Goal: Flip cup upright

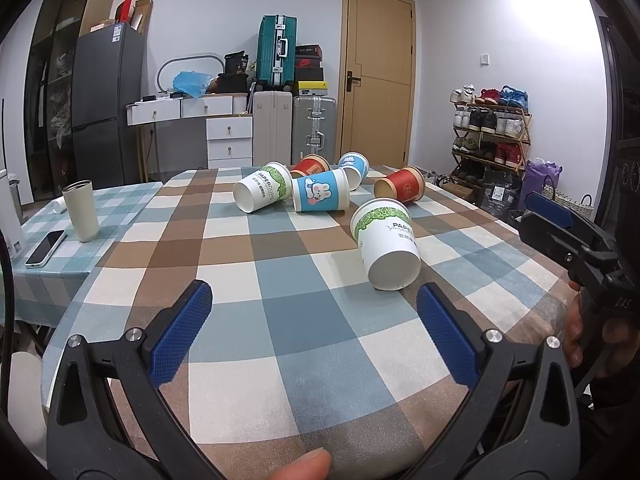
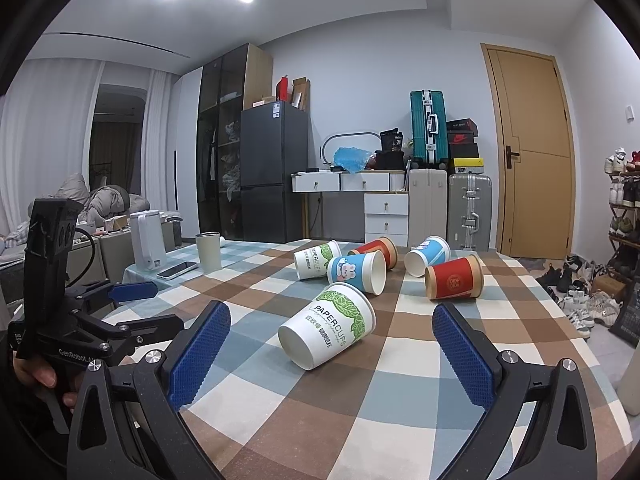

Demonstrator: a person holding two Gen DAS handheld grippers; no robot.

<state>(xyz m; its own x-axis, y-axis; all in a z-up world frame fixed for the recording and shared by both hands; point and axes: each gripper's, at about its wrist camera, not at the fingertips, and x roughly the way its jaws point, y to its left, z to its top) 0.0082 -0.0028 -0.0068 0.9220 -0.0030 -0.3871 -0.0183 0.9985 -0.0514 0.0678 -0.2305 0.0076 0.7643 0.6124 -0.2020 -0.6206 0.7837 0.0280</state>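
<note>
Several paper cups lie on their sides on a checked tablecloth (image 1: pixel 280 320). The nearest is a white cup with green leaves (image 1: pixel 387 243), its base toward me; it also shows in the right wrist view (image 2: pixel 330 326). Behind it lie a second white-green cup (image 1: pixel 262 193), a blue rabbit cup (image 1: pixel 320 196), another blue cup (image 1: pixel 354 168) and two red cups (image 1: pixel 402 190) (image 1: pixel 310 166). My left gripper (image 1: pixel 314 332) is open and empty, short of the nearest cup. My right gripper (image 2: pixel 332 354) is open and empty, its fingers either side of that cup but nearer to me.
A cream tumbler (image 1: pixel 80 210) and a phone (image 1: pixel 45 248) stand at the table's left, with a white kettle (image 2: pixel 147 246) beyond. The right gripper (image 1: pixel 568 236) shows at the right edge of the left wrist view. A shoe rack (image 1: pixel 488 132) and suitcases (image 1: pixel 276 52) stand behind the table.
</note>
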